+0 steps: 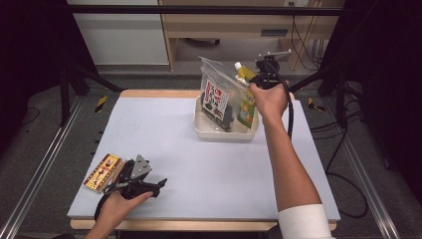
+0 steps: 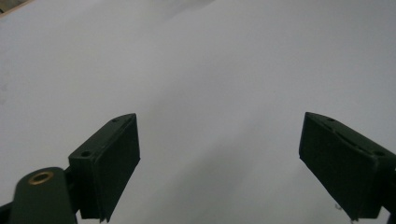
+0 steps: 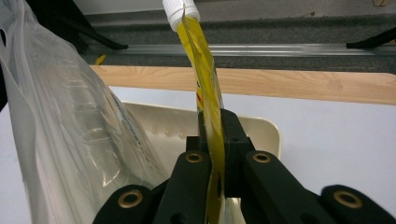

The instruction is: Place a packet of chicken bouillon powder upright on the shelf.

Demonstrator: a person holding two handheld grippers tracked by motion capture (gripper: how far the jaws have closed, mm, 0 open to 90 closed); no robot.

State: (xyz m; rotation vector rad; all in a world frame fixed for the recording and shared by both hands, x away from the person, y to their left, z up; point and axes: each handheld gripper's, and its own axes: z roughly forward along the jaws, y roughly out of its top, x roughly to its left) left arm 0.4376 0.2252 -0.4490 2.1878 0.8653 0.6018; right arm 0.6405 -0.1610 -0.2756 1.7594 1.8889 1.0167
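The right gripper (image 3: 212,140) has its jaws pressed together on a yellow spouted pouch (image 3: 205,100), pinching the flat foil body edge-on below the white cap (image 3: 177,13). In the high view the pouch (image 1: 245,97) hangs upright at the right end of the cream tray (image 1: 226,134), with the hand and right gripper (image 1: 261,79) above and just behind it. Holding it by the thin upper part keeps the spout up and lets the heavier base drop toward the tray, which suits lowering it in or lifting it out; which of the two is meant cannot be told from this moment.

Beside it in the tray stands a clear zip bag (image 1: 216,94) holding a dark packet with a printed label, leaning against the pouch's left side and so leaving little room there.

The left gripper (image 1: 149,185) rests low at the near left corner of the grey mat (image 1: 199,164), jaws spread wide over bare surface with nothing between them, seemingly parked while the other hand works. A small red-and-yellow box (image 1: 103,172) lies just beside it, untouched
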